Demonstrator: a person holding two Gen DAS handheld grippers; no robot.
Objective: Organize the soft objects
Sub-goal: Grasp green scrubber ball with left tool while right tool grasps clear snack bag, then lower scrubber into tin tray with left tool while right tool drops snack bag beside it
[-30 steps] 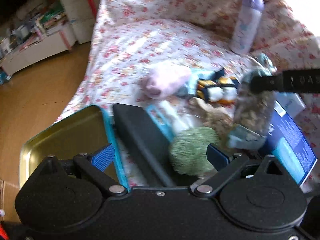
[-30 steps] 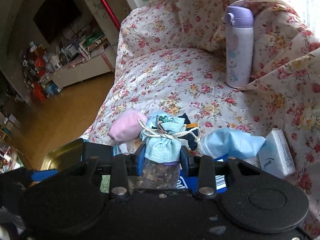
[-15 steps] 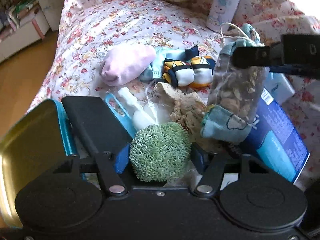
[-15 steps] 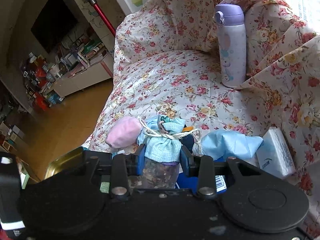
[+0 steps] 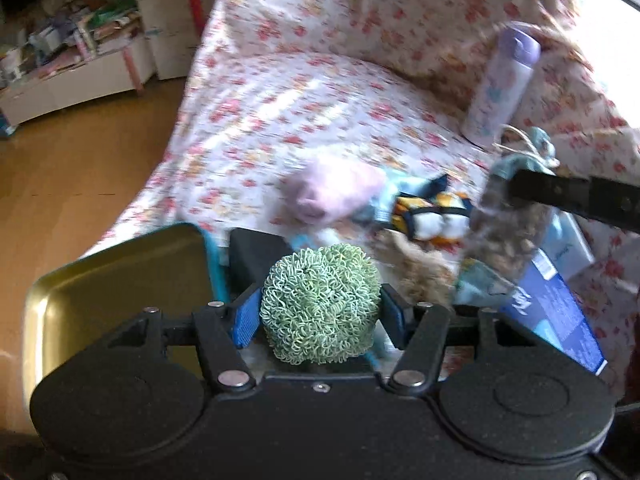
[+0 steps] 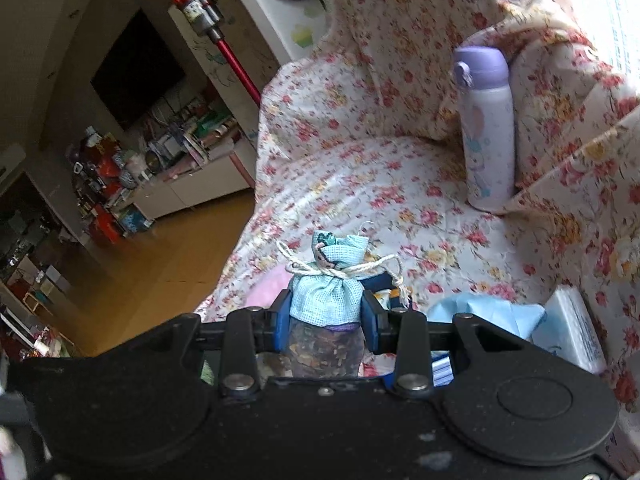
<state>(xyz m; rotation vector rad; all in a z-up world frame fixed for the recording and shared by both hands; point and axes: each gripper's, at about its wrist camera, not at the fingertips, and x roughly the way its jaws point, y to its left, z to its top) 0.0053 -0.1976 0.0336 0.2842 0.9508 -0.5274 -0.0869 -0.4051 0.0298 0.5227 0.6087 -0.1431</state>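
Green scrubber ball clamped in left gripper, lifted just beside gold tin. Right gripper jaws shut on sachet, held above sofa pile. Advice: light squeeze only, carry ball over tin, lower before releasing; keep sachet clear of bottle.
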